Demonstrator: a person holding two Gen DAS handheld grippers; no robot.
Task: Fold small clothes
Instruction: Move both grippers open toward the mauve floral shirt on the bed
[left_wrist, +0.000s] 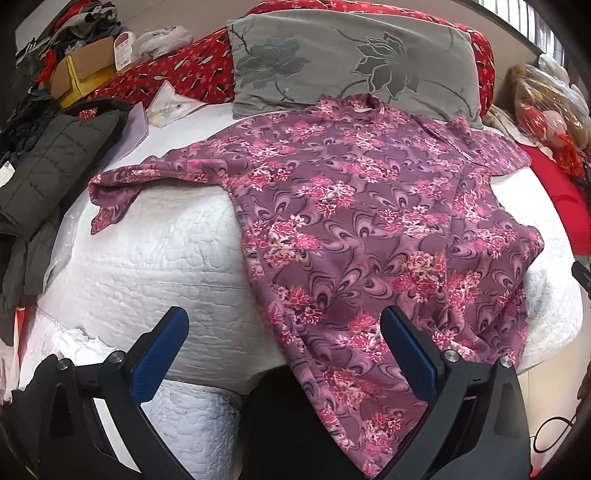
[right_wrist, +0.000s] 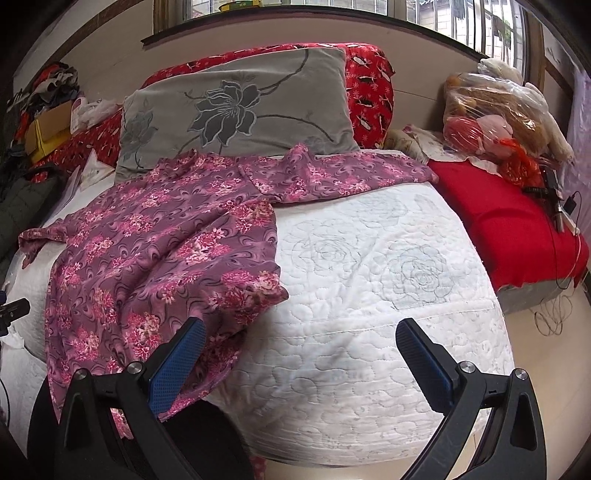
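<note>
**Inspector:** Fingers of both tools stood wide apart, gripping nothing. Left gripper (left_wrist: 284, 332) hovered at the near bed edge; right gripper (right_wrist: 301, 343) likewise.

**Clerk:** And the garment?

**Inspector:** A floral purple top (left_wrist: 362, 221) lay spread on the white quilt (left_wrist: 155, 251), long axis running six to twelve o'clock, collar against the grey pillow (left_wrist: 332, 59), hem hanging over the near edge. It lay at one o'clock from the left tool, ten o'clock from the right.

**Clerk:** Nearer tool?

**Inspector:** Neither clearly, in my judgement; the hem reached one finger of each.
</note>
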